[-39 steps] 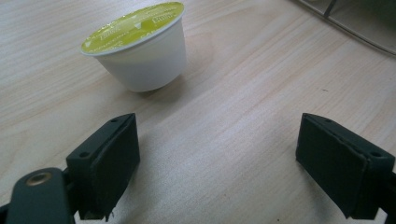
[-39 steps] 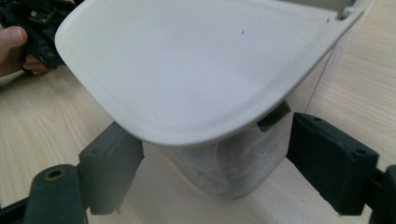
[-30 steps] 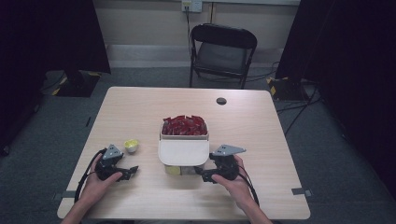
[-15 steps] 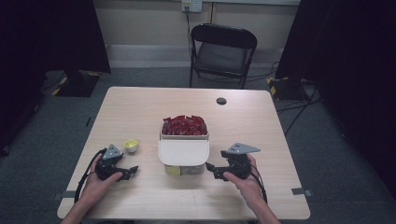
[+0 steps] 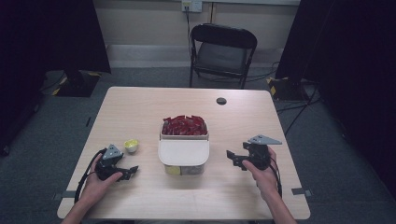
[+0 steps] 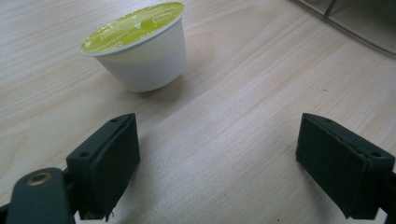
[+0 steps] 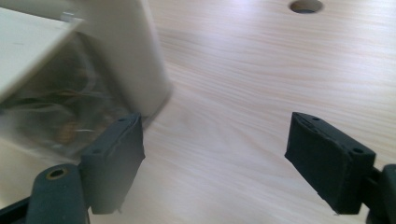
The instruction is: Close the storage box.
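A dim room with grey carpet and a black folding chair [image 5: 223,53] lies behind the pale wooden table [image 5: 140,112]. At the table's middle stands a cream plastic box [image 5: 183,151] with a flat lid in front and red packets [image 5: 184,125] heaped in its rear part. A small white capsule with a yellow-green foil top [image 5: 131,146] sits just left of it. The left gripper [image 5: 125,172] rests near that capsule, jaws spread wide and empty. The right gripper [image 5: 235,158], held right of the box, is likewise spread and empty.
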Available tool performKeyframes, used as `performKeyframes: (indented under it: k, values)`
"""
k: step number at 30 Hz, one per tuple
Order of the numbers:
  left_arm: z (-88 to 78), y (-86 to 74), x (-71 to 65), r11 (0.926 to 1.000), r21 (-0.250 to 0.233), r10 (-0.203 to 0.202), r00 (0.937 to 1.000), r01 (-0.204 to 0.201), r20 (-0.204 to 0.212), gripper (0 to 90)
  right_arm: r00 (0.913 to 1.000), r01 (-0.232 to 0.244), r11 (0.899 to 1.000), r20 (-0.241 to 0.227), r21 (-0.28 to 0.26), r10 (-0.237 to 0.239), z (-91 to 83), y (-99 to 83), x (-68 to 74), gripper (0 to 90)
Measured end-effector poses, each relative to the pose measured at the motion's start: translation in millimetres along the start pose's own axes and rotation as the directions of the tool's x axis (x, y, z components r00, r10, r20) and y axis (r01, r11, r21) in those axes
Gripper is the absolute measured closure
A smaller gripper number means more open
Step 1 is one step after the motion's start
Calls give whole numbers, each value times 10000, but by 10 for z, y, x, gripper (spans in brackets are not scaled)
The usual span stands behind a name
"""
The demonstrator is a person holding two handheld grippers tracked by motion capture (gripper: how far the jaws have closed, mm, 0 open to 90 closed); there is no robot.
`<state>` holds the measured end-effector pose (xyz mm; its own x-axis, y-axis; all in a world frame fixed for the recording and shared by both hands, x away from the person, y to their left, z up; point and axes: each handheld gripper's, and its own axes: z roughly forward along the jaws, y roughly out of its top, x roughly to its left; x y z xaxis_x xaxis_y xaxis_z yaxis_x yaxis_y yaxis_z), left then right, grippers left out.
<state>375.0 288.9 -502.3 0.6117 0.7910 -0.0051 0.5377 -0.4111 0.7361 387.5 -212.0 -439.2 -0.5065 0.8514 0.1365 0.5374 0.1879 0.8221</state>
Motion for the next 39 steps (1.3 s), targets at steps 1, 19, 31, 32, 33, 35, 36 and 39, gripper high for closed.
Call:
performKeyframes:
  k: [1,19,31,32,33,35,36,39]
  values:
    - [0,0,3,10000,-3,-59,10000,59,-73,127,9999,-62,10000,118,65,62,10,-5,-35,188]
    - [-4,-2,29,9999,20,-145,9997,145,-214,127,9823,-782,9846,1809,1566,492,286,-262,-484,181]
    - [-12,-6,48,9999,45,-124,9996,125,-247,127,9654,-446,9844,2607,1702,-13,386,-370,-478,131]
    - [-12,-6,48,9999,39,-125,9996,126,-244,127,9630,-469,9863,2696,1579,26,389,-382,-470,125]
    - [-13,-7,49,9999,48,-116,9996,117,-249,127,9639,-470,9883,2663,1454,67,390,-397,-463,122]
    - [-15,-9,49,9999,50,-123,9996,124,-269,127,9657,-389,9898,2596,1369,21,385,-413,-467,119]
    - [-16,-9,50,9999,54,-117,9996,118,-274,127,9659,-385,9898,2589,1374,16,384,-413,-467,119]
    - [-17,-13,50,9999,17,-140,9995,140,-271,127,9656,-388,9898,2601,1374,17,384,-413,-466,119]
